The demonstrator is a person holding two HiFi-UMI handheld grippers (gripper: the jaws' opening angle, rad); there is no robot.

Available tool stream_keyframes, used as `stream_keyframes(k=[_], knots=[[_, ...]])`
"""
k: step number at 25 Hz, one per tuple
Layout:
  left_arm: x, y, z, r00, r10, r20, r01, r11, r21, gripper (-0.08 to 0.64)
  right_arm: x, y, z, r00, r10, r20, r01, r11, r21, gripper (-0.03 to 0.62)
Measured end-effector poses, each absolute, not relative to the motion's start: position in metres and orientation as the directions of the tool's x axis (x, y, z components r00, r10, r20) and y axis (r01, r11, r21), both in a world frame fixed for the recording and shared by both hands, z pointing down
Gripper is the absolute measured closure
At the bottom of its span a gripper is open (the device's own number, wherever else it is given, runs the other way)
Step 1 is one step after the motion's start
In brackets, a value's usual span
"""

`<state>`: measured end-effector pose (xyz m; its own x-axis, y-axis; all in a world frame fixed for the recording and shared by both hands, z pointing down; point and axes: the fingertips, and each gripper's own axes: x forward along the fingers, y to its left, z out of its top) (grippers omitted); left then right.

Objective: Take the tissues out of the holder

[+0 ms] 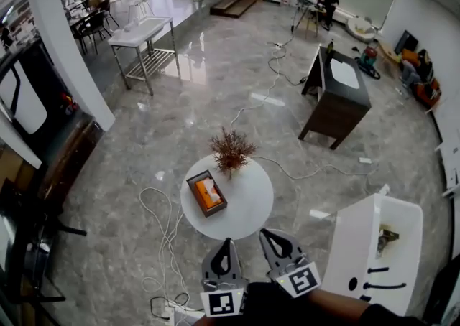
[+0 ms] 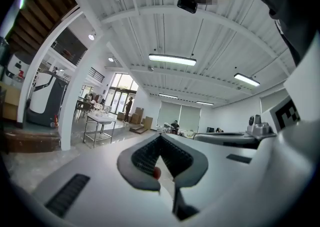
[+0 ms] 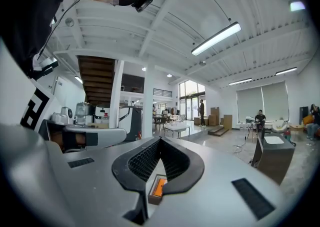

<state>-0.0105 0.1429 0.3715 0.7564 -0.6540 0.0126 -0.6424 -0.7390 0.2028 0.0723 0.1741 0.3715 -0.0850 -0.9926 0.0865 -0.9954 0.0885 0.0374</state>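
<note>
A brown tissue holder with an orange tissue pack in it lies on the left part of a round white table. Both grippers hover side by side just short of the table's near edge, pointing level toward it. My left gripper has its jaws meeting at the tips, with nothing between them. My right gripper is shut and empty as well. In the right gripper view the holder shows through the gap under the shut right gripper. In the left gripper view a small orange-red spot peeks below the left gripper.
A dried plant stands at the table's far edge. White cables loop on the floor to the left. A white basin unit stands close on the right, a dark desk farther off, and a metal table at the back left.
</note>
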Motion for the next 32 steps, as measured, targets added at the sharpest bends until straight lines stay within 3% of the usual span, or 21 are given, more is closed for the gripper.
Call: stream_keyframes(k=[13,21,25,32], knots=[[-0.017,0.089,0.362,0.675,-0.737,0.001,-0.737,-0.675,0.025,0.561,0.062,0.118,0.363,-0.102,-0.994,0.04,-0.992,0.105,0.073,0.588],[-0.001,0.081,0.363,0.653,-0.757,0.028,-0.757,-0.653,-0.002,0.561,0.08,0.11,0.364,-0.093,-0.995,0.025,-0.996,0.093,-0.008,0.588],[0.01,0.072,0.373,0.601,-0.796,0.07,-0.799,-0.596,0.082,0.561,0.099,0.102,0.369,-0.12,-0.991,0.055,-0.993,0.119,-0.019,0.588],[0.034,0.064,0.365,0.54,-0.841,0.014,-0.841,-0.539,0.048,0.561,0.132,0.076,0.363,-0.181,-0.983,0.036,-0.983,0.181,-0.012,0.587]])
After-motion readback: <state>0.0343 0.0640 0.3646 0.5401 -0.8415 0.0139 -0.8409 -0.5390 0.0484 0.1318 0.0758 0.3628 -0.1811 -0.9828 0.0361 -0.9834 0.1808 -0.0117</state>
